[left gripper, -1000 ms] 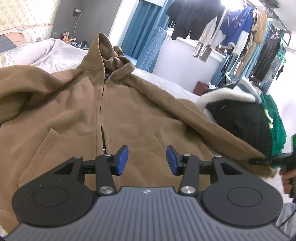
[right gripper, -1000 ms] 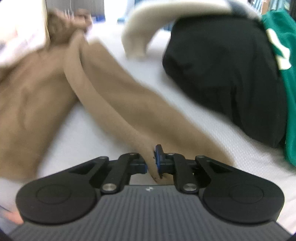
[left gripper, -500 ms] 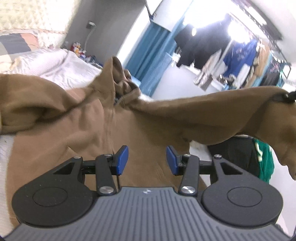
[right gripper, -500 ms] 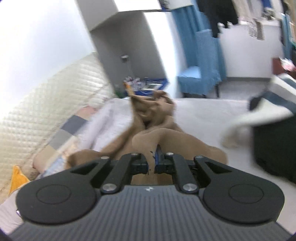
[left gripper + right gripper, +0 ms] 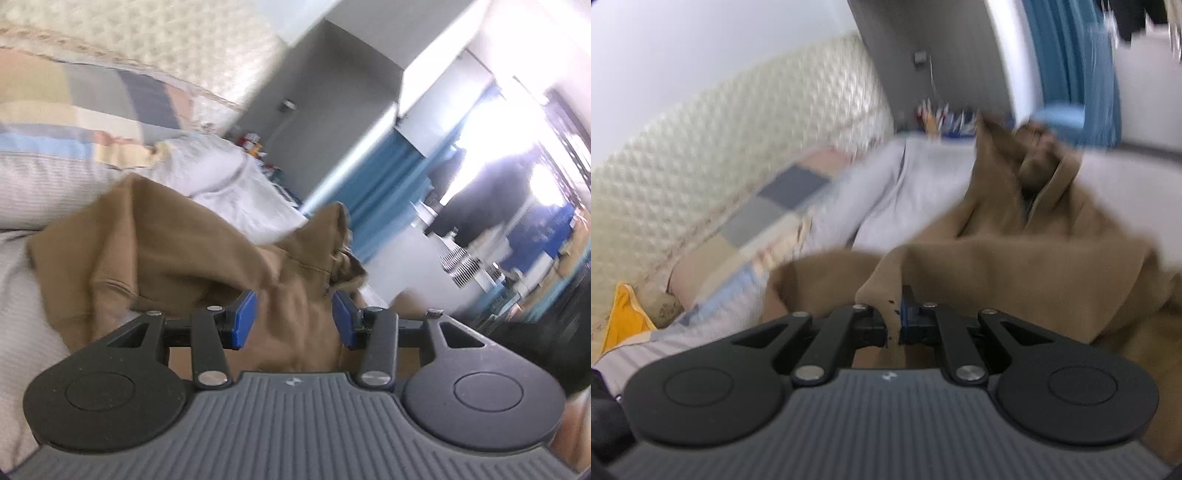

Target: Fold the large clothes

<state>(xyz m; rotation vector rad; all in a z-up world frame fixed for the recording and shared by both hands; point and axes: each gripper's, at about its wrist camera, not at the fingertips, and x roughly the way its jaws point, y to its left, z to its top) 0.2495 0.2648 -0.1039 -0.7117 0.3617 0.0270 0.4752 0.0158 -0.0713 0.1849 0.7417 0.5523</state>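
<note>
The left gripper (image 5: 293,318) pointed a little downward, its blue pads (image 5: 243,320) standing apart with nothing pinched between them. The right gripper (image 5: 894,321) tilted down more steeply, its jaws closed tight on a fold of the brown hoodie (image 5: 1015,266), the cloth squeezed between the pads and draped ahead of the fingers.

Each camera sits behind its claw, looking forward and slightly down, close over the hoodie (image 5: 177,254); both views share hoodie, bed (image 5: 923,173) and headboard (image 5: 738,140).
</note>
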